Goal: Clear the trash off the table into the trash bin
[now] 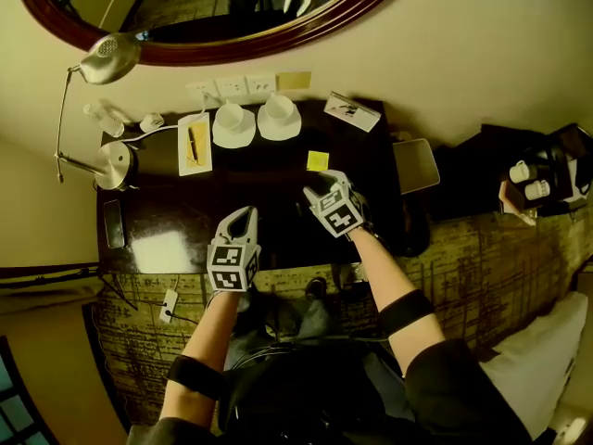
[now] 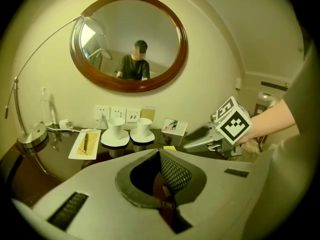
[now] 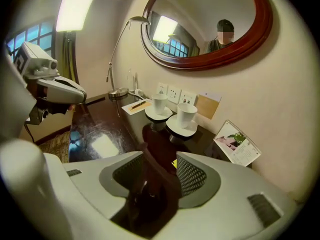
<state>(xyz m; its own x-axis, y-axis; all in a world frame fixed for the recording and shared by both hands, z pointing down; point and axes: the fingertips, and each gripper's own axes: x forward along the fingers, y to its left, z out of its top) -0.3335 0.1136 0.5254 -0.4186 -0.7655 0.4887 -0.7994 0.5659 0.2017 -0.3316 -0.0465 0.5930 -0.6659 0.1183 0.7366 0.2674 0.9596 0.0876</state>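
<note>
A small yellow sticky note [image 1: 318, 160] lies on the dark glossy table [image 1: 278, 235], just in front of two white cups. My right gripper [image 1: 321, 187] hangs just short of the note, tilted down toward it, with its jaws apart and nothing between them. In the right gripper view a corner of the note [image 3: 174, 162] shows in the gap between the jaws of the right gripper [image 3: 157, 156]. My left gripper [image 1: 240, 218] hovers over the table's front middle. Its jaws meet and hold nothing in the left gripper view, where the left gripper [image 2: 161, 156] points at the cups.
Two white cups on saucers [image 1: 233, 124] stand at the back with a notepad and pen [image 1: 195, 144], a picture card [image 1: 352, 111], a desk lamp [image 1: 116, 161] and a dark phone [image 1: 114, 223]. A grey square-topped thing [image 1: 415, 164] stands at the table's right end.
</note>
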